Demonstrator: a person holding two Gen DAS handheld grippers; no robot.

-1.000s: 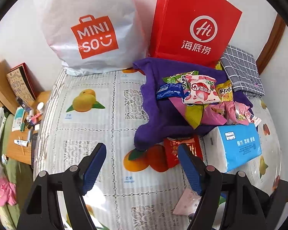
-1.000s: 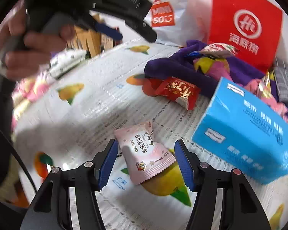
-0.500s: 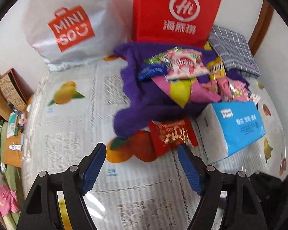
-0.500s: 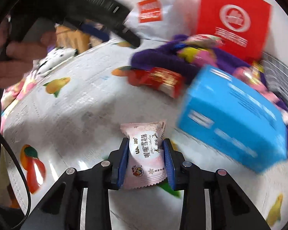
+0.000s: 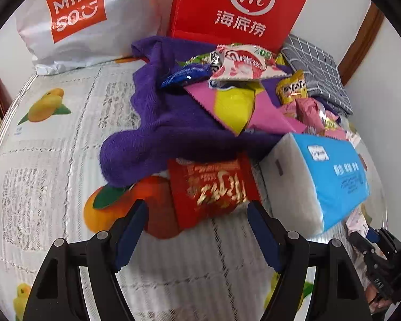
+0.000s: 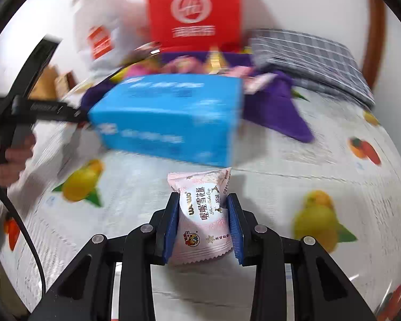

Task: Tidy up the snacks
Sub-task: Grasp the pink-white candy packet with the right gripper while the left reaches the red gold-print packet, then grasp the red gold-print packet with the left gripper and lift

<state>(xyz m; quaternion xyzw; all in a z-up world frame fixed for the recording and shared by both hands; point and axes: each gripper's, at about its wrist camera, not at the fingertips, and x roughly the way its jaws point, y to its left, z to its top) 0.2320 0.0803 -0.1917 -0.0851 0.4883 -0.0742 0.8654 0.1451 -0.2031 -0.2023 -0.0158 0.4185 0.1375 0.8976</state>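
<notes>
Pinching a pink snack packet w/ your right tongs, you're holding it just above the surface, near the blue tissue pack. Your left tongs are gaping wide, w/ a red packet lying btwn the tips.

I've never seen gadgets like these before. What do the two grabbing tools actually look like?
Both look alike. The left gripper and the right gripper each have black plastic linkage arms with round silver pivot pins and two fingers faced with flat dark-blue pads. In the right wrist view, the left tool's black pistol-style handle sits in a bare hand, with a black cable hanging below it.
</notes>
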